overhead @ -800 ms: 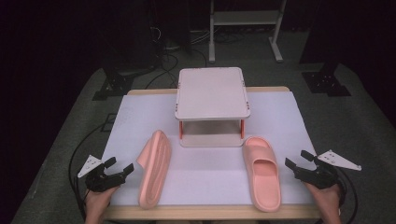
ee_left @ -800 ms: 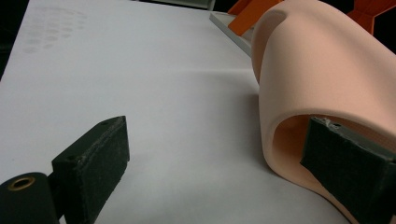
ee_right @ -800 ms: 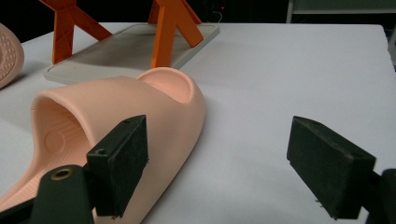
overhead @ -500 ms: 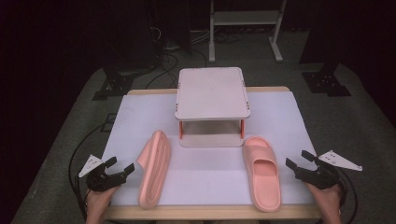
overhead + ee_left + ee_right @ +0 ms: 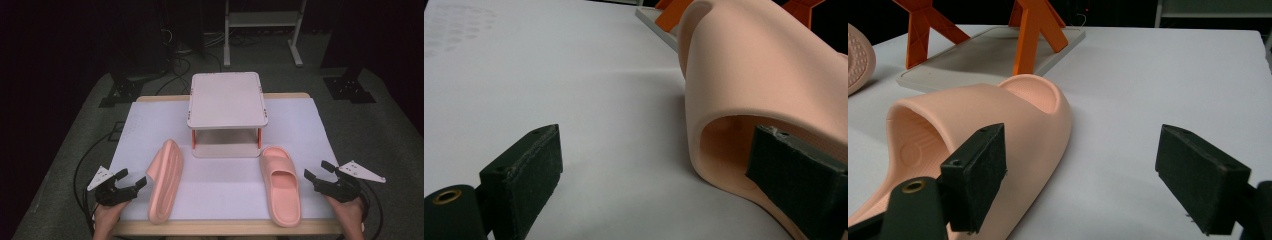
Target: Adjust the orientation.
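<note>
Two pink slide sandals lie on the white-covered bench [image 5: 220, 175], one on each side of a small two-tier shoe rack [image 5: 227, 100] with orange legs. The left sandal [image 5: 166, 179] rests tipped on its edge, sole turned toward the left tongs [image 5: 131, 183], which sit just beside it near the front left corner of the bench. In the left gripper view their jaws stand apart, one pad over the bare white cover and the other at the mouth of the sandal's strap opening; whether that pad touches the foam I cannot tell. The right sandal [image 5: 281, 184] lies flat, sole down, toe toward the rack. The right tongs [image 5: 316, 171] hover just beside it at the right, jaws wide apart and gripping nothing.
</note>
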